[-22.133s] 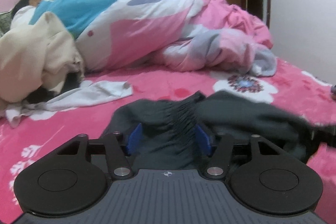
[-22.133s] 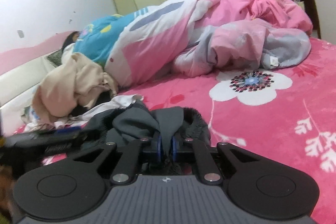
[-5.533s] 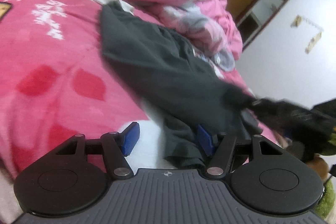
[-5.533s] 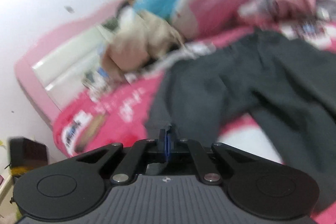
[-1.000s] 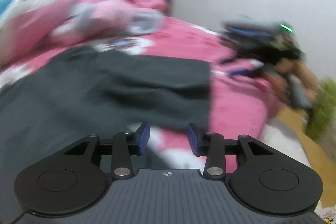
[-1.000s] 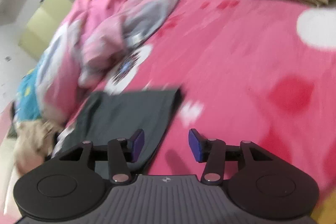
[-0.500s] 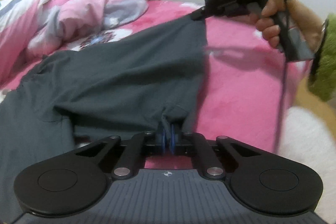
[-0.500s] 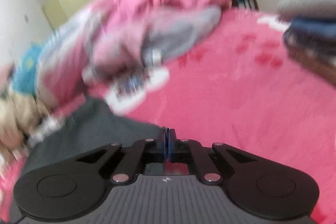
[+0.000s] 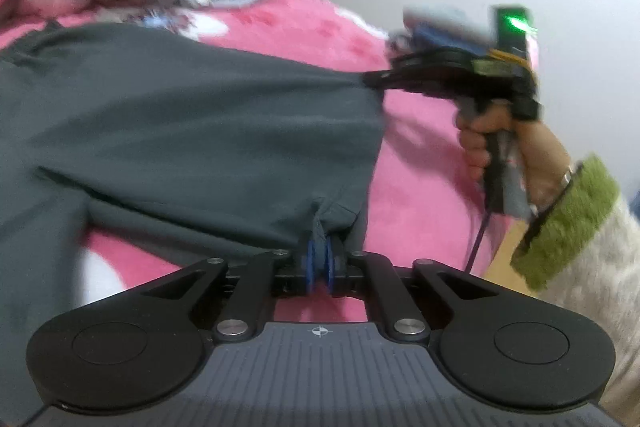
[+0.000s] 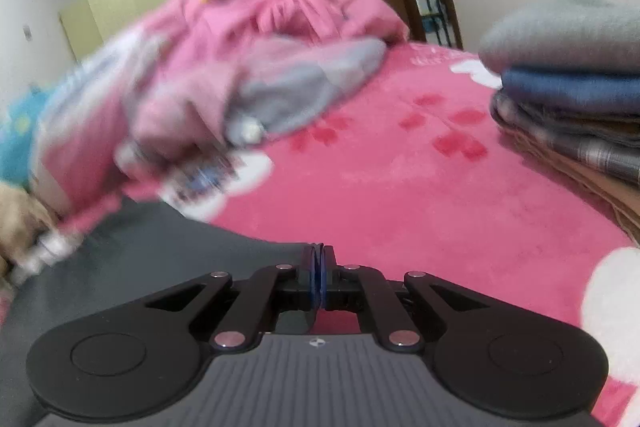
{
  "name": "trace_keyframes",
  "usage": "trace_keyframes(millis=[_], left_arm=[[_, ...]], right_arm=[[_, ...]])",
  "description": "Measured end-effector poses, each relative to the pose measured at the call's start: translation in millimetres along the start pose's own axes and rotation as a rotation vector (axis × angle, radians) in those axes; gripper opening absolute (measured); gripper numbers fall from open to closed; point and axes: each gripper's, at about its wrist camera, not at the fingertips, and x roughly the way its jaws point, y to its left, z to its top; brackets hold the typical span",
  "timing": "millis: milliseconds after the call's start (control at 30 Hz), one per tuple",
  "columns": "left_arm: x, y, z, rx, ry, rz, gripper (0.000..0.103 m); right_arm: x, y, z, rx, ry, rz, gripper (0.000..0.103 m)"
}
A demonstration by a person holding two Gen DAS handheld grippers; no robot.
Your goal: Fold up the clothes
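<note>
Left wrist view: left gripper is clamping a bunched fold at the hem of the dark grey trousers, blue pads pressing the cloth from both sides. Log note: its jaws have just been closing onto this fold and easing slightly, cloth remaining pinched between them. Right gripper is gripping the far corner of the same hem, its jaws closed on the fabric; the hem edge is stretching between the two grippers, raised off the pink floral bedspread. The remainder of the trousers is lying across the bed toward the left. A hand is holding the right gripper's handle, with a green fuzzy cuff at the wrist.

Right wrist view: right gripper pads are sitting together on the trouser edge. A rumpled pink quilt is lying beyond. A stack of folded clothes is sitting at the bed's right edge, well apart from the trousers.
</note>
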Motion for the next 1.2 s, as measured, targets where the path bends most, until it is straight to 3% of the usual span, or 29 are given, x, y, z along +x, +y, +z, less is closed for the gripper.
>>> trace_keyframes(millis=[100, 167, 267, 367, 467, 533, 567, 633, 700, 800, 900, 1033, 1100, 1200], left_arm=[[-6, -5, -13, 0.025, -0.026, -0.014, 0.014], [-19, -6, -19, 0.028, -0.031, -0.073, 0.026], [-38, -6, -28, 0.015, -0.048, -0.111, 0.026], [-52, 2, -35, -0.028, -0.041, -0.138, 0.026], [-56, 3, -37, -0.056, -0.051, -0.120, 0.026], [-57, 3, -34, -0.057, -0.073, -0.099, 0.026], [-57, 3, -31, -0.055, -0.089, -0.088, 0.026], [-53, 5, -26, -0.030, -0.140, -0.049, 0.026], [-40, 10, -26, -0.047, -0.087, -0.040, 0.026], [-30, 15, -29, -0.061, -0.039, -0.044, 0.026], [-42, 17, -37, -0.073, -0.047, -0.071, 0.026], [-59, 25, -39, -0.113, -0.059, -0.090, 0.026], [-71, 32, -37, -0.132, -0.083, -0.083, 0.026], [-94, 50, -39, -0.165, -0.137, -0.035, 0.026]], right_arm=[[2, -6, -4, 0.003, 0.008, -0.062, 0.005], [2, -10, -6, 0.006, 0.012, -0.104, 0.009], [-11, -11, -4, -0.013, -0.026, -0.179, 0.010], [-37, 5, 1, -0.023, -0.063, -0.060, 0.010], [-56, 54, -12, -0.207, -0.065, 0.136, 0.010], [-56, 81, -26, -0.323, -0.018, 0.269, 0.009], [-49, 89, -34, -0.370, 0.021, 0.284, 0.009], [-31, 98, -49, -0.443, 0.120, 0.267, 0.009], [-7, 85, -56, -0.445, 0.189, 0.100, 0.007], [-13, 55, -38, -0.289, 0.139, -0.045, 0.009], [-33, 53, -24, -0.282, 0.069, -0.050, 0.009], [-41, 80, -23, -0.340, 0.034, 0.181, 0.009], [-30, 93, -24, -0.344, 0.040, 0.251, 0.009], [-3, 86, -21, -0.290, 0.041, 0.220, 0.009]])
